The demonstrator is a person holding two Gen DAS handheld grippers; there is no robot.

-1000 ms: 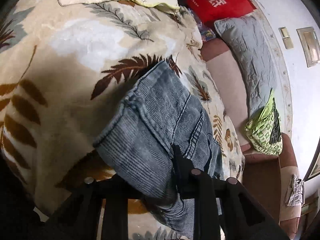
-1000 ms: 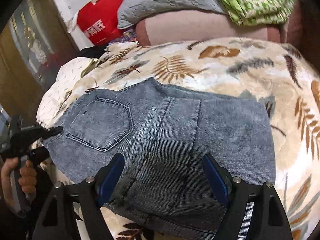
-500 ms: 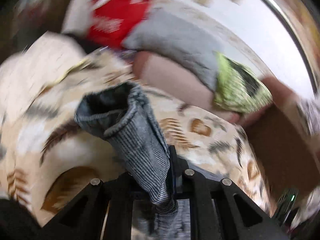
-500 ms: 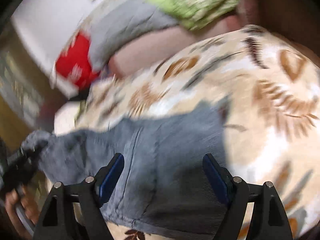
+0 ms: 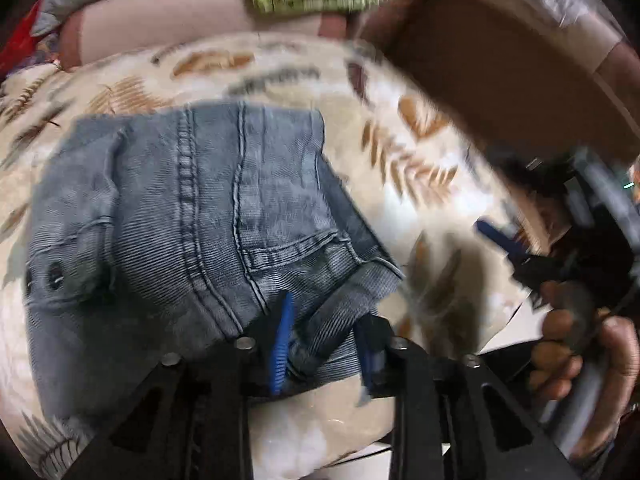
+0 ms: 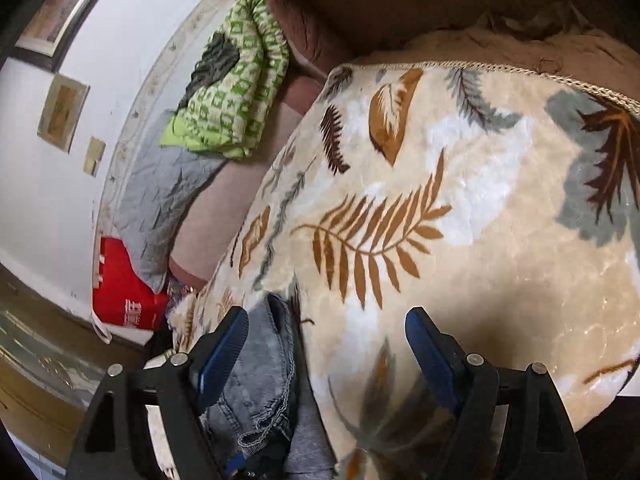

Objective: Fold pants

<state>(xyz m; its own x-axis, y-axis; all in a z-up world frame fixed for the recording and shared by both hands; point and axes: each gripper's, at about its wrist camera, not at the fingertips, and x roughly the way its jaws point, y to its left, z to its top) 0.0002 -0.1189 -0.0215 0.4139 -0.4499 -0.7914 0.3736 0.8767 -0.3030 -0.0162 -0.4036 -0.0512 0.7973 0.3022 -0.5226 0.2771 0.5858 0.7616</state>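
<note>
The pants (image 5: 192,216) lie folded on the leaf-print blanket (image 6: 460,200), soft but thick. The left hand-held gripper (image 5: 324,344) is clamped on their near edge; the right hand-held gripper (image 6: 326,344) stands apart, empty. The doubled hem seems the firmest place to grip.

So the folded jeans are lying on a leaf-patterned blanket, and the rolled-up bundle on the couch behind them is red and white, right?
Not quite: the bundle is green and white, as the right wrist view shows clearly. The rest holds: the folded jeans do lie on the leaf-patterned blanket. The red thing further along is a separate bag.
</note>
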